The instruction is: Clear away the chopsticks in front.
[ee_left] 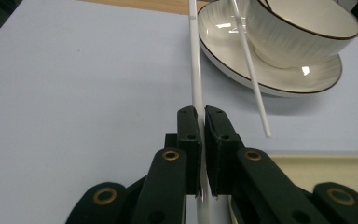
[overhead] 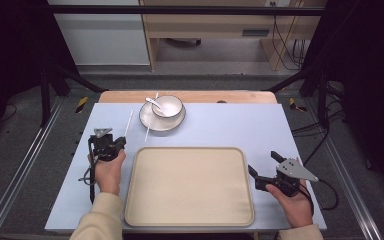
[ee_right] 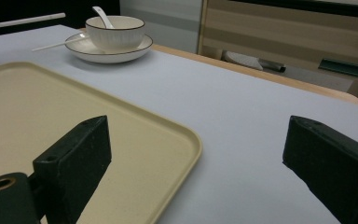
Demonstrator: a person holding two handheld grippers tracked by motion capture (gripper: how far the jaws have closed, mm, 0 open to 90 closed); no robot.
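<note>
My left gripper point(overhead: 121, 143) point(ee_left: 199, 113) is shut on a thin white chopstick point(overhead: 129, 122) point(ee_left: 196, 70), left of the tray's far corner. The stick points away toward the plate. A second white chopstick point(overhead: 150, 120) point(ee_left: 251, 70) leans with its far end on the white plate point(overhead: 152, 121) point(ee_left: 279, 79). A white bowl point(overhead: 168, 105) point(ee_left: 298, 32) stands on that plate, with a white spoon point(overhead: 153, 103) in it. My right gripper point(overhead: 262, 164) point(ee_right: 198, 135) is open at the right edge of the beige tray point(overhead: 189, 185) point(ee_right: 51, 107), with nothing between its jaws.
The pale blue table top point(overhead: 230, 127) carries the tray at the front and the plate at the back middle. A wooden strip point(overhead: 205, 96) runs along the far edge. Dark frame posts stand at both sides beyond the table.
</note>
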